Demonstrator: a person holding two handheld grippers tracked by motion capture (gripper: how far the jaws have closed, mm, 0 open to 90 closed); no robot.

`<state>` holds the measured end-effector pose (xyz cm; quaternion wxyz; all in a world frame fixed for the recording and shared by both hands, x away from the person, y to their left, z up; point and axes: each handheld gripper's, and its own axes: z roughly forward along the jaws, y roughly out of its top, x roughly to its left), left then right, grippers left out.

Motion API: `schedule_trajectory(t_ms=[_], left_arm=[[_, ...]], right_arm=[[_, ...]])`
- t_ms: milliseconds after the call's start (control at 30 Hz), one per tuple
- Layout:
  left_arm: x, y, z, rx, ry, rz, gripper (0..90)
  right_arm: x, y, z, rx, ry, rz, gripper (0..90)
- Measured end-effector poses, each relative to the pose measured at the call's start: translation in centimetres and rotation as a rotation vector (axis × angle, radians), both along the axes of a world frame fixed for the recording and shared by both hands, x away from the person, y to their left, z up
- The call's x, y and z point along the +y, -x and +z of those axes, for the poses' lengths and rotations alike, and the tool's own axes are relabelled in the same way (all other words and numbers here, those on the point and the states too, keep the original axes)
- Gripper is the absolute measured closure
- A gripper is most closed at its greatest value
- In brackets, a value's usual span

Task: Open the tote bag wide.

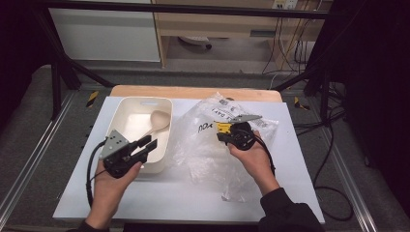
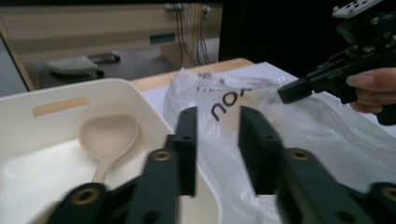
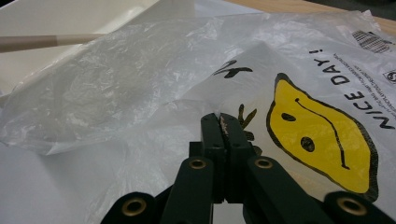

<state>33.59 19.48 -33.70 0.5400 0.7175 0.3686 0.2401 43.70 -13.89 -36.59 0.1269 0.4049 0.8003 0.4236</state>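
Observation:
A cream bin [image 1: 145, 100] holds a pale spoon [image 1: 159, 120] and stands left of a crumpled clear plastic bag [image 1: 203, 150] with a yellow face print. My left gripper [image 1: 149, 144] hovers over the bin's right rim; its jaws stand apart in the left gripper view [image 2: 217, 121] with nothing between them. The spoon [image 2: 108, 135] lies in the bin [image 2: 140, 93] to their left. My right gripper [image 1: 220, 135] rests on the bag. Its jaws are pressed together [image 3: 223, 122], with a thin fold of the bag [image 3: 140, 84] pinched at the tips.
The white table sheet [image 1: 169, 198] covers a wooden top. Black frame bars [image 1: 58, 72] stand at the back corners, and cables trail on the floor at the right [image 1: 333, 145]. Beyond the table is a wooden cabinet [image 1: 217, 24].

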Motion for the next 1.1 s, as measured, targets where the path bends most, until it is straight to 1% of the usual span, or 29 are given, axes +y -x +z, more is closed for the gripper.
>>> schedule_trajectory(t_ms=[67,100,167,233,333,400,467,533,567,600,667,700,800,833,867,900,933,967,1000,1067,1100], left_arm=[[-1.5,0.2,-0.6,0.009,0.02,-0.03,81.1],[-2.3,0.3,-1.0,0.019,0.022,-0.05,83.3],[-4.3,0.6,-1.9,0.03,0.002,-0.093,87.9],[-5.9,0.8,-2.7,0.046,-0.017,-0.121,90.0],[-8.6,0.9,-4.6,0.077,-0.057,-0.156,90.0],[-10.2,0.6,-6.0,0.119,-0.065,-0.178,90.0],[-11.8,-0.1,-7.4,0.129,-0.113,-0.181,90.0],[-12.9,-1.1,-8.5,0.15,-0.14,-0.182,90.0],[-13.3,-1.5,-8.9,0.162,-0.146,-0.181,90.0],[-13.7,-2.0,-9.5,0.185,-0.152,-0.182,90.0],[-14.4,-2.8,-10.5,0.206,-0.189,-0.18,90.0],[-14.7,-3.2,-11.0,0.224,-0.201,-0.179,90.0],[-15.2,-3.9,-11.8,0.223,-0.262,-0.18,90.0],[-15.3,-4.1,-12.0,0.209,-0.281,-0.168,90.0],[-15.2,-4.3,-12.1,0.214,-0.285,-0.159,90.0],[-15.1,-4.6,-12.1,0.241,-0.271,-0.15,90.0],[-15.1,-4.8,-12.2,0.253,-0.262,-0.146,90.0],[-15.1,-5.1,-12.2,0.271,-0.266,-0.149,90.0],[-15.1,-5.1,-12.2,0.279,-0.276,-0.154,90.0],[-15.3,-5.2,-12.2,0.273,-0.299,-0.162,90.0],[-15.3,-5.2,-12.1,0.274,-0.302,-0.161,90.0]], right_arm=[[0.1,0.0,-0.1,0.002,-0.001,0.005,90.0],[0.2,0.0,-0.1,0.004,-0.002,0.004,90.0],[0.3,0.1,-0.2,0.004,-0.005,0.011,90.0],[0.4,0.1,-0.2,0.007,-0.002,0.015,90.0],[0.5,0.1,-0.2,0.008,-0.002,0.016,90.0],[0.4,0.2,-0.2,0.008,-0.007,0.015,90.0],[0.4,0.2,-0.3,0.011,-0.009,0.012,90.0],[0.4,0.2,-0.3,0.014,-0.014,0.011,90.0],[0.4,0.3,-0.3,0.014,-0.016,0.009,90.0],[0.4,0.3,-0.3,0.013,-0.02,0.008,90.0],[0.4,0.2,-0.3,0.01,-0.021,0.006,90.0],[0.3,0.1,-0.3,0.011,-0.024,0.005,90.0],[0.1,-0.1,-0.2,0.017,-0.036,-0.006,90.0],[0.0,-0.1,-0.2,0.015,-0.037,-0.012,90.0],[-0.1,-0.2,-0.1,0.015,-0.036,-0.012,90.0],[-0.1,-0.2,0.0,0.014,-0.035,-0.013,90.0],[-0.2,-0.2,0.0,0.013,-0.04,-0.015,90.0],[-0.2,-0.3,0.1,0.012,-0.041,-0.019,90.0],[-0.3,-0.4,0.3,0.011,-0.044,-0.024,90.0],[-0.4,-0.6,0.5,0.01,-0.045,-0.031,90.0],[-0.5,-0.7,0.7,0.007,-0.051,-0.036,90.0]])
